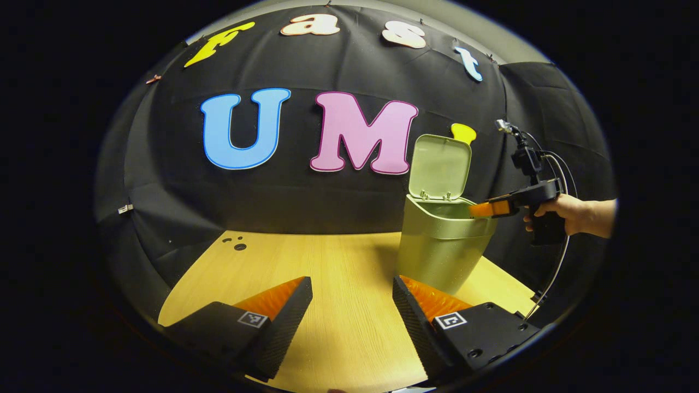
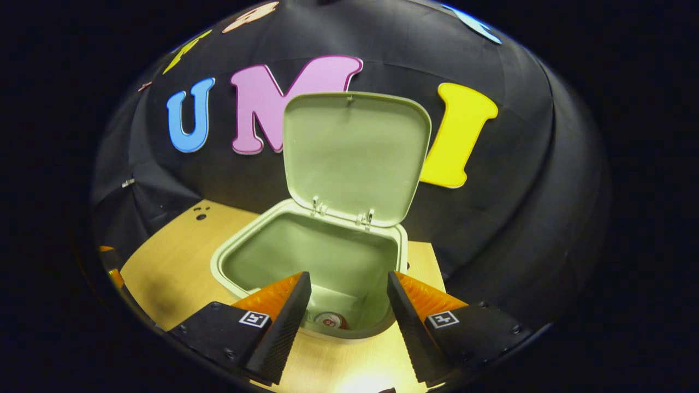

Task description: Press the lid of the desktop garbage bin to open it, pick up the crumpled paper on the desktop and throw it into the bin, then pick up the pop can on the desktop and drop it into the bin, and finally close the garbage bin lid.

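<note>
- My left gripper point(image 1: 352, 305) hangs low over the wooden table point(image 1: 338, 273) with its fingers spread wide and nothing between them; I read it as released.
- From the left gripper view, the green garbage bin point(image 1: 445, 245) stands on the table to the right of my fingers and a little farther off, close to the black cloth wall point(image 1: 164, 191).
- The bin's lid point(image 1: 439, 166) is up, standing nearly upright on its hinges at the far edge of the rim.
- In that same view I see my right gripper point(image 1: 480, 209) held by a hand point(image 1: 570, 213) coming in from the right, its tips at the bin's right rim, over the opening.
- In the right gripper view, my right gripper point(image 2: 349, 305) looks down into the open bin point(image 2: 240, 248), fingers apart and empty, so it is released too.
- Deep in the bin, between my right fingers, I can make out the round end of the pop can point(image 2: 329, 320) lying at the bottom.
- The lid point(image 2: 355, 158) fills the space beyond the opening, its inner face turned toward me.
- I cannot make out the crumpled paper inside the bin; the interior near the can is dim.
- A few small dark holes point(image 1: 236, 243) mark the far left part of the tabletop.
</note>
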The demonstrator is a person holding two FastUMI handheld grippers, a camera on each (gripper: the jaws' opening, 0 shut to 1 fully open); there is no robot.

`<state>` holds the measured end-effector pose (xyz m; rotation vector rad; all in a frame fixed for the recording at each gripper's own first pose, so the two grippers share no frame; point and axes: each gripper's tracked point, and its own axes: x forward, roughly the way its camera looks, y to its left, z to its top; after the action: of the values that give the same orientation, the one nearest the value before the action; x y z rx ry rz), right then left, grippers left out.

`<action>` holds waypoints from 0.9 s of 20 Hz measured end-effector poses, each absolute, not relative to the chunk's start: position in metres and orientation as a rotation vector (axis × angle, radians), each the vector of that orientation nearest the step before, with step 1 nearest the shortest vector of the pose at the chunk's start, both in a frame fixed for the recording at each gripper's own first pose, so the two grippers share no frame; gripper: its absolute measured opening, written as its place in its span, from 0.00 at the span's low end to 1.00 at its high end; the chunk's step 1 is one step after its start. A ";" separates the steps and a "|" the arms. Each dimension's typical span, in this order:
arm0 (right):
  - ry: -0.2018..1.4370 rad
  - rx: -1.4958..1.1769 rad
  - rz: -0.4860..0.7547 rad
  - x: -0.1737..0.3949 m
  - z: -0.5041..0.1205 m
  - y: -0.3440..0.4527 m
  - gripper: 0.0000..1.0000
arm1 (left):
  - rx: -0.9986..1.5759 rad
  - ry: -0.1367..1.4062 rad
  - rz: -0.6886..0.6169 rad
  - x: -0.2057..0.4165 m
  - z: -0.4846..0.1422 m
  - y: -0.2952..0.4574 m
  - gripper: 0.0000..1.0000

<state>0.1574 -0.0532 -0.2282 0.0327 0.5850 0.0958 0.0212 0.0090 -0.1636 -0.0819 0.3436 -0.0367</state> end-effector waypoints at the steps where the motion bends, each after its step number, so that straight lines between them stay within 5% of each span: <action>1: 0.540 0.049 0.099 0.163 -0.214 -0.052 0.89 | -0.081 0.345 -0.038 0.023 -0.164 0.008 0.95; 4: 0.389 0.055 0.080 0.189 -0.170 -0.059 0.98 | -0.071 0.349 -0.039 0.024 -0.164 0.006 0.95; 18: 0.006 0.064 0.001 0.277 -0.047 -0.091 0.95 | -0.086 0.343 0.005 0.045 -0.155 -0.017 0.95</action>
<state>0.2771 -0.0913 -0.0470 0.0637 0.0060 0.0006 0.0450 -0.0172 -0.1549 -0.0856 0.3425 0.0052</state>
